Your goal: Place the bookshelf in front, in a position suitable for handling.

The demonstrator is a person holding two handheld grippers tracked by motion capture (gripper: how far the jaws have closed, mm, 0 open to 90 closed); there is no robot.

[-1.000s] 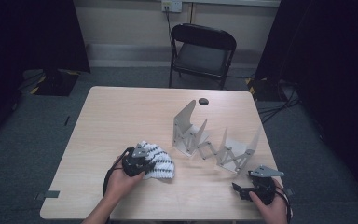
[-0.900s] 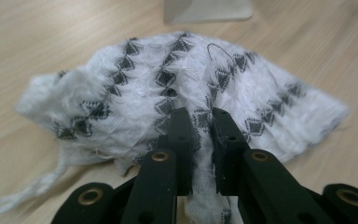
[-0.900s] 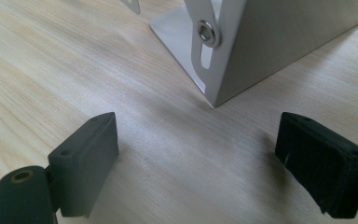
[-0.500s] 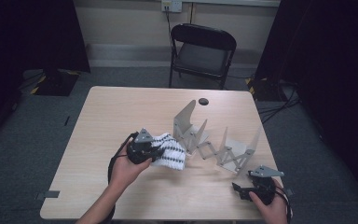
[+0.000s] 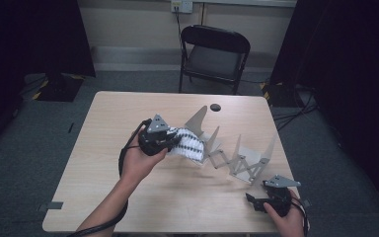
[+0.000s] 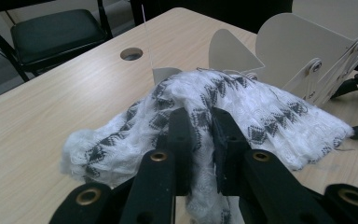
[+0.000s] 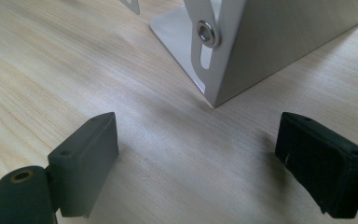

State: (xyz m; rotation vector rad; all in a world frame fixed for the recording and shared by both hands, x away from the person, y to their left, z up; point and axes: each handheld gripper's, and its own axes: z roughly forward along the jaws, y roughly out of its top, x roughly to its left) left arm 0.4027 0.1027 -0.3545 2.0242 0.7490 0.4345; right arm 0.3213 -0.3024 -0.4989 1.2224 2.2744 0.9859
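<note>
Pale wood table [image 5: 108,197] — folding metal rack [image 5: 237,158] standing on it

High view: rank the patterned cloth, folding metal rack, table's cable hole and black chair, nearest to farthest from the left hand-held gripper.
1. Patterned cloth, clamped in the left hand-held gripper.
2. Folding metal rack, just right of it.
3. Cable hole, toward the table's far edge.
4. Black chair, beyond the table.

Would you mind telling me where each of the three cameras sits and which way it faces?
High view: above the person's side, looking forward and down on the table; forearms, left gripper, right gripper.
Left gripper view: rides the left gripper, looking along jaws shut on the patterned cloth.
Right gripper view: low over the wood, open jaws facing the metal rack.
Shared: all three show the rack; the high and left gripper views show the cloth.
</note>
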